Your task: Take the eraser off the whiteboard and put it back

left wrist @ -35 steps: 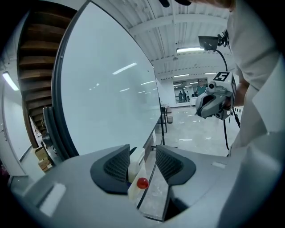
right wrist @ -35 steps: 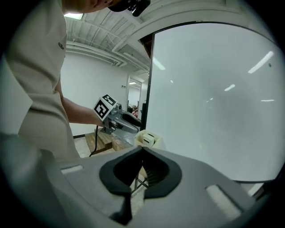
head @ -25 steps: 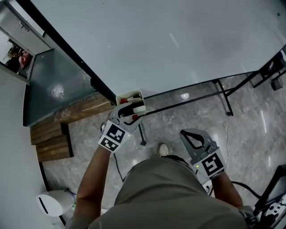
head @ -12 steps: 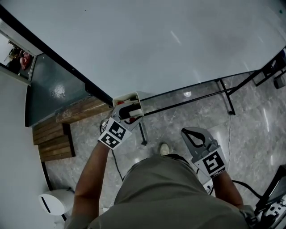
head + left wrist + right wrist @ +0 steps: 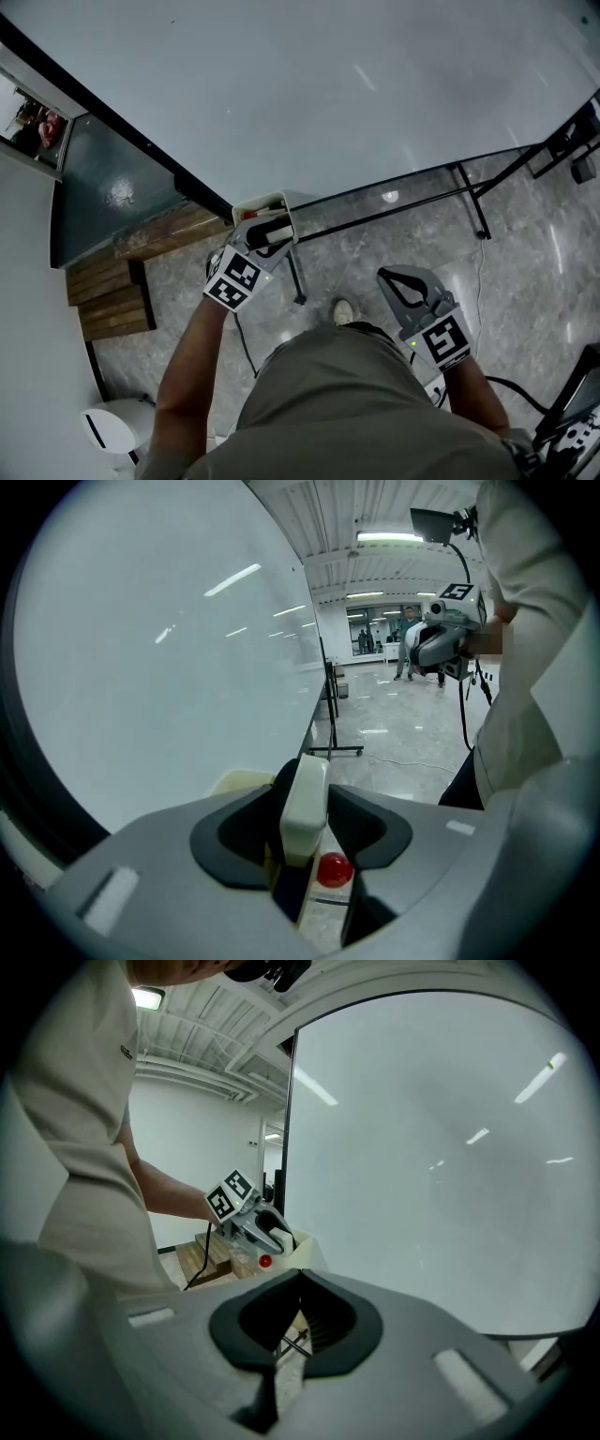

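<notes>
The left gripper point(image 5: 265, 234) reaches into the pale tray point(image 5: 251, 202) at the whiteboard's point(image 5: 328, 94) lower corner, its fingers closing on the white eraser point(image 5: 305, 806) – the dark pads meet the block's two sides. A red-capped marker point(image 5: 335, 869) lies just beside and below the eraser in the tray. The right gripper point(image 5: 292, 1333) hangs low at the person's waist, well apart from the board, fingers together with nothing between them.
</notes>
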`<act>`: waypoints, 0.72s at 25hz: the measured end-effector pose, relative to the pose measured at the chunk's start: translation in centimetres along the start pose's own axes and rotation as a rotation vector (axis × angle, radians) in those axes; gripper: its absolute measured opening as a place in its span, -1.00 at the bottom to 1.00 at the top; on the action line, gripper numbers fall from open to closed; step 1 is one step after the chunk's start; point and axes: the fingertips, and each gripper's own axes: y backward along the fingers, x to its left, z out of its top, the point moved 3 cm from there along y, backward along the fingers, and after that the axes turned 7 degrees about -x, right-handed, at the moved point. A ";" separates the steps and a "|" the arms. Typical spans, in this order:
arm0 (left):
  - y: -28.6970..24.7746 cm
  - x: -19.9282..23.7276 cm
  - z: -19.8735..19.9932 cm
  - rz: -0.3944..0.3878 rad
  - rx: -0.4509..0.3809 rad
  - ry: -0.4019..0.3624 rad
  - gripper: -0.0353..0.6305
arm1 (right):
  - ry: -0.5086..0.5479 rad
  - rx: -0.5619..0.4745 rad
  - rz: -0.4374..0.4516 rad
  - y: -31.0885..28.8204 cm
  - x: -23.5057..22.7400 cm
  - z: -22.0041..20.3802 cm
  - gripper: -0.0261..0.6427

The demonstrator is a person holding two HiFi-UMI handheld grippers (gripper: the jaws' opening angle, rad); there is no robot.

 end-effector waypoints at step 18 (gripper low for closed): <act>4.0 0.2 3.0 0.075 -0.151 0.004 -0.35 | 0.005 0.012 -0.023 0.5 3.5 1.3 -0.91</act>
